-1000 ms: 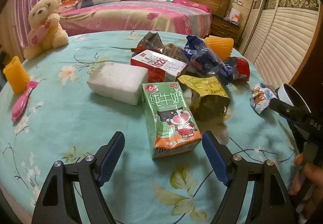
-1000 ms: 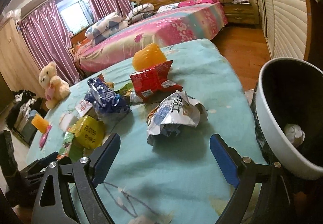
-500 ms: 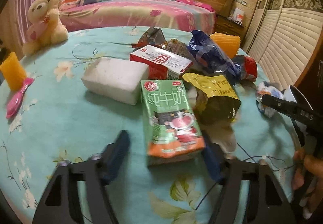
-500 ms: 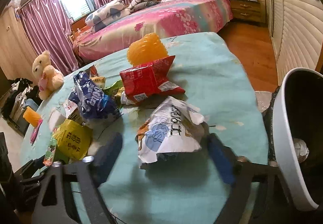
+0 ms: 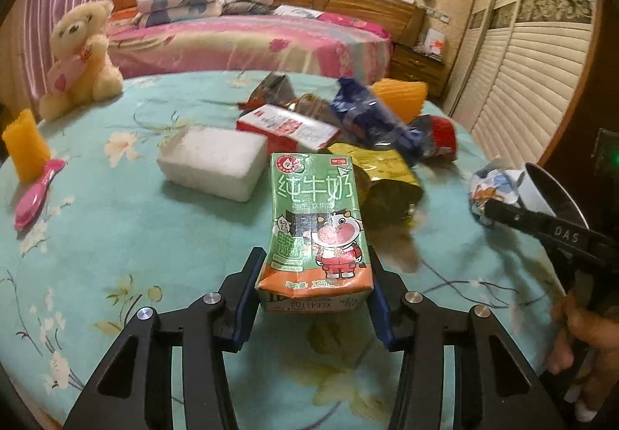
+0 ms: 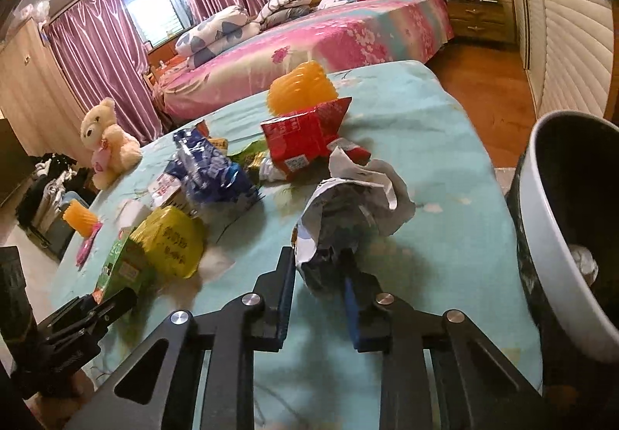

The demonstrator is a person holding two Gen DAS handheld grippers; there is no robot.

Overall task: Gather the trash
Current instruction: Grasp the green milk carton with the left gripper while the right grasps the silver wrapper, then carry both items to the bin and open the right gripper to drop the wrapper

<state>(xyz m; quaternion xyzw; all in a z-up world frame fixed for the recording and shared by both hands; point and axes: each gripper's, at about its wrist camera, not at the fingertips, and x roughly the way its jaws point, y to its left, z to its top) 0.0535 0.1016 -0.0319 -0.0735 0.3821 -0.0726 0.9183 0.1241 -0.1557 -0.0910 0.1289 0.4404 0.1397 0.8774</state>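
Note:
A green milk carton (image 5: pixel 315 205) lies on the teal flowered table (image 5: pixel 116 236). My left gripper (image 5: pixel 314 259) has its jaws closing on the carton's near end, and both blue pads touch its sides. In the right wrist view a crumpled white and blue wrapper (image 6: pixel 356 194) sits between the closing jaws of my right gripper (image 6: pixel 317 259), squeezed by the pads. The white-rimmed trash bin (image 6: pixel 541 236) stands just right of the table edge, with a paper ball inside. The left wrist view shows that wrapper (image 5: pixel 487 186) too, at the right gripper's tips.
Behind the carton lie a white foam block (image 5: pixel 212 163), a red box (image 5: pixel 286 128), a blue bag (image 5: pixel 371 120), a yellow bag (image 5: pixel 383 167) and a red bag (image 6: pixel 305 139). Orange cups (image 5: pixel 25 147), a pink brush (image 5: pixel 35 194) and a teddy bear (image 5: pixel 77 54) stand left.
Both grippers moved forward and their jaws closed in: the left around the milk carton, the right around the crumpled wrapper, which is now squashed narrower.

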